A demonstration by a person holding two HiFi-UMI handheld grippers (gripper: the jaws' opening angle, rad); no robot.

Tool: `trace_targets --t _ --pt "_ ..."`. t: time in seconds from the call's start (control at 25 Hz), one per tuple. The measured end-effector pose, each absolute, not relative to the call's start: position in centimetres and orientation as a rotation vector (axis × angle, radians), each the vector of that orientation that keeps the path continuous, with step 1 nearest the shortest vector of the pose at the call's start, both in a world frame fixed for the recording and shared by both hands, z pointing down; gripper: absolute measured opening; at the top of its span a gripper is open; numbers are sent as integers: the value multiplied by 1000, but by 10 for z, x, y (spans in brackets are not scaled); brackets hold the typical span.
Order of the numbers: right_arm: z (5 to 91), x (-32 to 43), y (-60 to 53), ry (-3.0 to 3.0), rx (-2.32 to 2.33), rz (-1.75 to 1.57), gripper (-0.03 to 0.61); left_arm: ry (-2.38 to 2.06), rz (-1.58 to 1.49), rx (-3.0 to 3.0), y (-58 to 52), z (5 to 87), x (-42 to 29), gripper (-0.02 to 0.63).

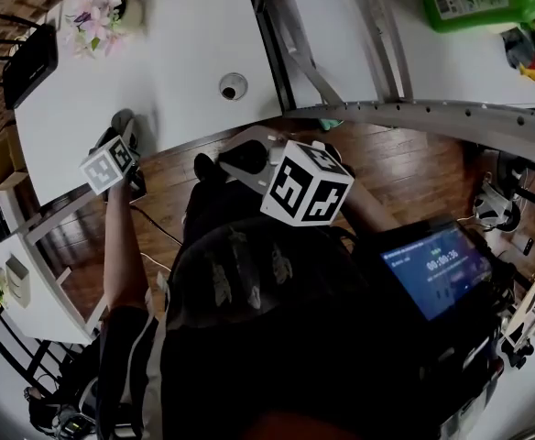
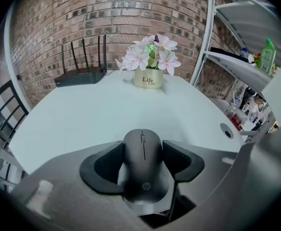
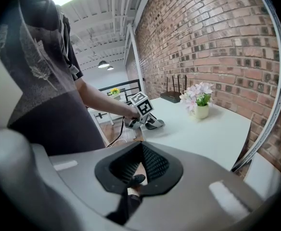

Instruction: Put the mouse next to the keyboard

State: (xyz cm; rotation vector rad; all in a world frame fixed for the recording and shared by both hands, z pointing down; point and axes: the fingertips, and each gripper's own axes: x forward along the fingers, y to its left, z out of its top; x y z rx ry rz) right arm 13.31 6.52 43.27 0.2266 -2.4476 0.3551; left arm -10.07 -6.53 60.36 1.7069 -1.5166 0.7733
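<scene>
Left gripper point(image 2: 143, 147) has its jaws about halfway apart and clamped on the sides of the black wireless mouse point(image 2: 142, 172), scroll wheel pointing at the flower pot point(image 2: 148, 79). Right gripper point(image 3: 141, 149) is closed up with nothing in it; through the slit you just see a shoe and wood floor. So the mouse is in the left jaws at the edge of the white table point(image 2: 83, 121) farthest from the flower pot, with the router point(image 2: 80, 76) off beside the pot.

Biggest worry imo: no keyboard shows in any view, so the drop spot is a guess. The mouse's sides are also smooth and rounded, so a loose squeeze could let it squirt forward, and that close to the edge it could end up on the floor.

Only the left gripper view shows the actual grip. The right gripper view shows that gripper from outside, low at the table corner, though I can't tell whether it's touching. The head view adds the cable hole point(image 1: 233, 86).
</scene>
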Motion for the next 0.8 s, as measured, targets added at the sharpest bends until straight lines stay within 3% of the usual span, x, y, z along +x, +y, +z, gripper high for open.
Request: trace_targets --t 0.8 --pt "439 146 70 -2428 184 359 6 -1431 790 1804 -71 601 -33 262"
